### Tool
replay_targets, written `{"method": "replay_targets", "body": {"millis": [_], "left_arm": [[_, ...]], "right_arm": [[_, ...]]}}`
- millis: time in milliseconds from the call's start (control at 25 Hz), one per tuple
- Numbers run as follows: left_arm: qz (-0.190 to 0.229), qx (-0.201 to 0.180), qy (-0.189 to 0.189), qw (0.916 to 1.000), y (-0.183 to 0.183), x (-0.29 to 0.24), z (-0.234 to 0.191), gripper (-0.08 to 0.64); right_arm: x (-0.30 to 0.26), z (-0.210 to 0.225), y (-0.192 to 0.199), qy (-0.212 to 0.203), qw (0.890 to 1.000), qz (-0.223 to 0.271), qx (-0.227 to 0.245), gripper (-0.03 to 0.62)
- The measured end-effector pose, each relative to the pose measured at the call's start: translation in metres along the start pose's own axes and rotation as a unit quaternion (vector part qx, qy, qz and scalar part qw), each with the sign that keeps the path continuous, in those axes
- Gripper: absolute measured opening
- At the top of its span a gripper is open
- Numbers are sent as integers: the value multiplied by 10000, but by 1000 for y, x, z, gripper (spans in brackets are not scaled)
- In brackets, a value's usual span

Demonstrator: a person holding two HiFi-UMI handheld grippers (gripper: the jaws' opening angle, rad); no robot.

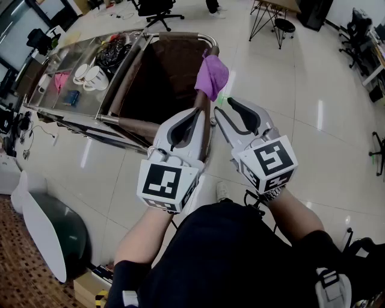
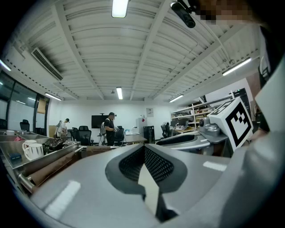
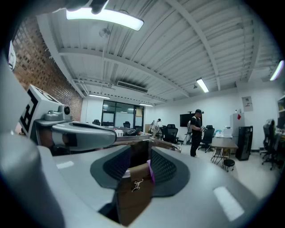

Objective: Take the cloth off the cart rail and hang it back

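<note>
A purple cloth (image 1: pixel 211 76) hangs bunched over the brown rail (image 1: pixel 207 133) at the cart's right side. My left gripper (image 1: pixel 197 112) lies over that rail just short of the cloth. In the left gripper view its jaws (image 2: pixel 143 147) meet at the tips with nothing between them. My right gripper (image 1: pixel 221 110) is beside the rail on its right, below the cloth, jaws apart. In the right gripper view (image 3: pixel 141 151) the brown rail (image 3: pixel 133 196) and a sliver of purple cloth (image 3: pixel 152 173) show through the gap, and the pads touch neither.
The steel cart top (image 1: pixel 117 66) holds white cups (image 1: pixel 90 75) and small items. Its dark open bin (image 1: pixel 159 84) is left of the rail. Office chairs (image 1: pixel 157 9) and a stool (image 1: pixel 284 27) stand beyond. A white oval board (image 1: pixel 42 234) lies at lower left. A person (image 3: pixel 195 131) stands far off.
</note>
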State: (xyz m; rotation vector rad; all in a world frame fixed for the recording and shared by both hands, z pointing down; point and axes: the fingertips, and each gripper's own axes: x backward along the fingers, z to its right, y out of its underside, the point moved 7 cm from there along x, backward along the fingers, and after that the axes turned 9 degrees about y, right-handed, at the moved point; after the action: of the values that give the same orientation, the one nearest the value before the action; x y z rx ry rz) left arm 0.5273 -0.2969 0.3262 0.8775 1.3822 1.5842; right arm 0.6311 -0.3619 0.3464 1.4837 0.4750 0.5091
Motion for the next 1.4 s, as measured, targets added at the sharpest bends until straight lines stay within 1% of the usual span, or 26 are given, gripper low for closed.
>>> {"method": "replay_targets", "body": {"millis": [280,400,440,480,560,640,960,1240,1280,1400], "left_arm": [[-35,30,-140,9999,16,-45,-28,-5],[-70,67,-204,9997,23,-59,-39,-5],[-173,141,-233,9995,27,-62,-41,-5],[-403,299,-272,9984,31,-64,-43,-5],[-945,660,-357,9927,41,-67,-45,-5],[-1100,746,-421,9902,46,-71,-49,-5],[-1221,754,-600,9878,61,-81,-64,-5],[-1264,770,-681,9866,63,-87,-63,-5],[-1265,767,-695,9865,62,-87,-62,-5],[-1270,772,-743,9861,61,-85,-60,-5]], "right_arm": [[-49,37,32,-203,9995,-256,13,156],[-68,47,48,-338,9986,-400,-62,162],[-74,50,53,-379,9982,-449,-94,163],[-80,53,58,-417,9978,-494,-127,165],[-91,57,68,-495,9969,-585,-195,167],[-100,62,78,-575,9956,-692,-273,169],[-125,68,111,-890,9885,-1045,-630,172],[-127,71,116,-1133,9832,-1172,-817,168],[-127,70,115,-1167,9827,-1176,-833,162],[-126,70,112,-1213,9824,-1143,-842,104]]}}
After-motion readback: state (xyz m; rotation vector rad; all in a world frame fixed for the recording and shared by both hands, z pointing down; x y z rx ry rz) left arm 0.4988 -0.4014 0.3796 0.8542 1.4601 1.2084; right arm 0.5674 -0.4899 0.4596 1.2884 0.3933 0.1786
